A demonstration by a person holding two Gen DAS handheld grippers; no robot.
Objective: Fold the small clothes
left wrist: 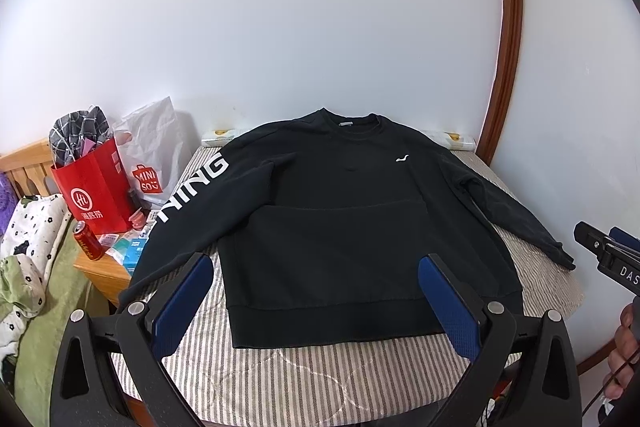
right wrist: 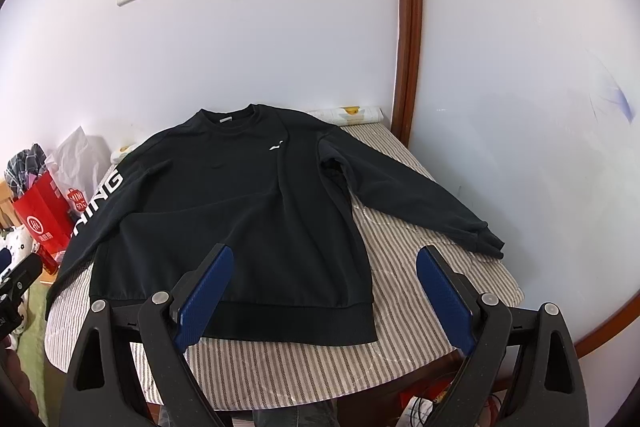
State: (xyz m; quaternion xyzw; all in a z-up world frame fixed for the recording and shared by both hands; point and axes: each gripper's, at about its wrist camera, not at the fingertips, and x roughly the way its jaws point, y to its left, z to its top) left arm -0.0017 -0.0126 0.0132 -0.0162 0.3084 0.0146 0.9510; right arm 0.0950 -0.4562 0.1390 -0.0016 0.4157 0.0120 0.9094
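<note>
A black sweatshirt (left wrist: pixel 344 219) (right wrist: pixel 240 211) lies flat and face up on a striped table (left wrist: pixel 312 375) (right wrist: pixel 408 291), collar toward the wall, both sleeves spread outward. White letters run down its left sleeve (left wrist: pixel 192 183), which hangs over the table's left edge. My left gripper (left wrist: pixel 316 267) hovers open above the hem, with nothing between its blue pads (left wrist: pixel 180 307). In the right wrist view my right gripper (right wrist: pixel 324 259) stands open near the hem's right corner, also empty. The right gripper (left wrist: pixel 600 247) shows at the right edge of the left wrist view, with a hand (left wrist: pixel 624 347) below it.
A red paper bag (left wrist: pixel 96 187) stuffed with checked cloth, a white shopping bag (left wrist: pixel 150 155) and a red can (left wrist: pixel 88 241) crowd a wooden stand at the left. A bed with floral bedding (left wrist: pixel 28 267) lies further left. White walls and a brown door frame (left wrist: pixel 508 39) close in behind and right.
</note>
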